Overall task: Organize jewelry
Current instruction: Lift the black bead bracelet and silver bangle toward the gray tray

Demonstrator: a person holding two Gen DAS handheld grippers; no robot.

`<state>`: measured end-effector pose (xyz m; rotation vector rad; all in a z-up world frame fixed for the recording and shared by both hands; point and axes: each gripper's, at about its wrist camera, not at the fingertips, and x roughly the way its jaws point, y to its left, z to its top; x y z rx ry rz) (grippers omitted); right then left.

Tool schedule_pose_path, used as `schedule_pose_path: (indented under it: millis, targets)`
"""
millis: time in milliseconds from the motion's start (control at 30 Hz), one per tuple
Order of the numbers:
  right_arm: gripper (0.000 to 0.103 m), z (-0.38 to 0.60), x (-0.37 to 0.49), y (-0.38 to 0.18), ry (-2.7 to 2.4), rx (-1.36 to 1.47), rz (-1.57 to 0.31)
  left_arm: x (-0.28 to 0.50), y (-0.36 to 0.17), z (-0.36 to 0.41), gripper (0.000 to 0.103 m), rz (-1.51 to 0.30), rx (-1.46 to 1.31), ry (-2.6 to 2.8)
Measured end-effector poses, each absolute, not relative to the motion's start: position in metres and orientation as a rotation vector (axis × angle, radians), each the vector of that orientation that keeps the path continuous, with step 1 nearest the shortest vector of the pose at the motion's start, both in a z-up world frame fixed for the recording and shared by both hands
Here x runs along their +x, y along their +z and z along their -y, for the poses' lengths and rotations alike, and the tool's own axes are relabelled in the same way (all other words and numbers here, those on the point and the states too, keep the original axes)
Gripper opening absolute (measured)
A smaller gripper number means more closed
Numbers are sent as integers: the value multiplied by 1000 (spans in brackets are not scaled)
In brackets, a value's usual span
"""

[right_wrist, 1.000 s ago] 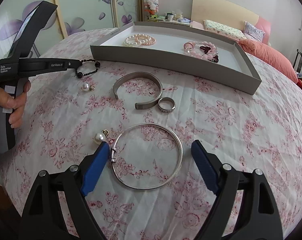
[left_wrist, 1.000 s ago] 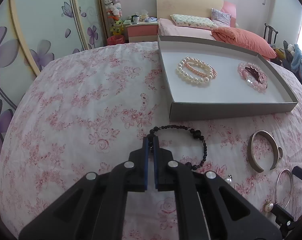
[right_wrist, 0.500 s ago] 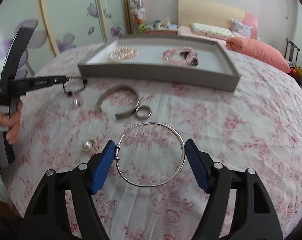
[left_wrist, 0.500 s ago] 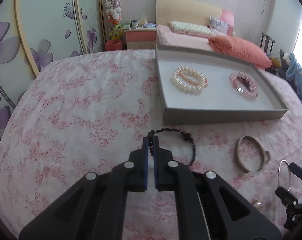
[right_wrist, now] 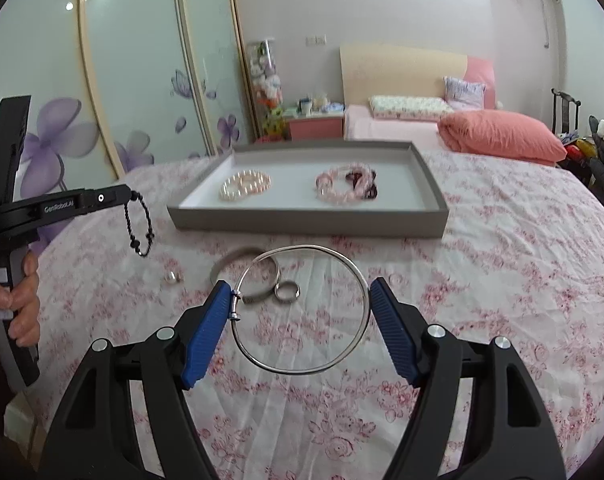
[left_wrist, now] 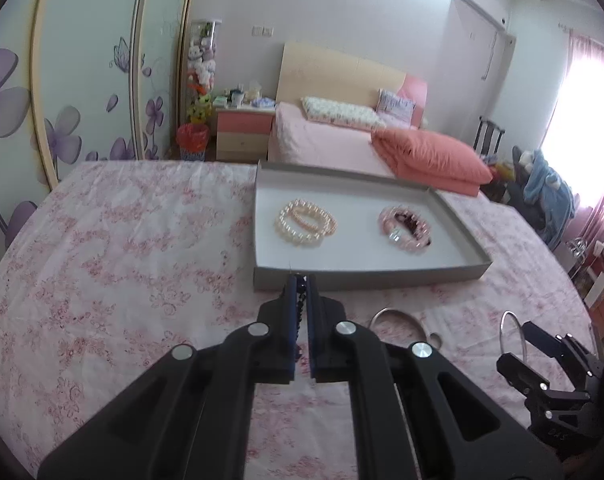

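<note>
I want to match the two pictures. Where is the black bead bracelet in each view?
Left wrist view: the black bead bracelet is at centre, pinched between the left tool's blue pads.
Right wrist view: it dangles at left from that tool's tip, above the bedspread.
Shared landmark: the grey tray.

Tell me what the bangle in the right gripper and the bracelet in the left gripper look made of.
Thin bangle: looks like polished silver-toned metal, a rigid hoop with bright glints. Black bracelet: small dark glossy beads on a strand, hanging limp; glass, stone or plastic cannot be told.
</note>
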<state>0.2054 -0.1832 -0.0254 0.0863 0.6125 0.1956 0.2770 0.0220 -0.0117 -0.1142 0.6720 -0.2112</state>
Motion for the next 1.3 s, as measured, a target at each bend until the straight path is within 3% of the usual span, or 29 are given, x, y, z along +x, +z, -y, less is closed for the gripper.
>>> schedule_pose_path:
  millis: [933, 1200, 1300]
  targets:
    - [71, 182, 174, 28, 116, 75, -248, 196, 44, 12, 2, -370, -55, -240]
    - [71, 186, 178, 18, 109, 77, -280, 214, 16, 3, 2, -546, -38, -239]
    - [71, 187, 180, 16, 111, 79, -289, 216, -16, 4, 12, -664, 24, -248]
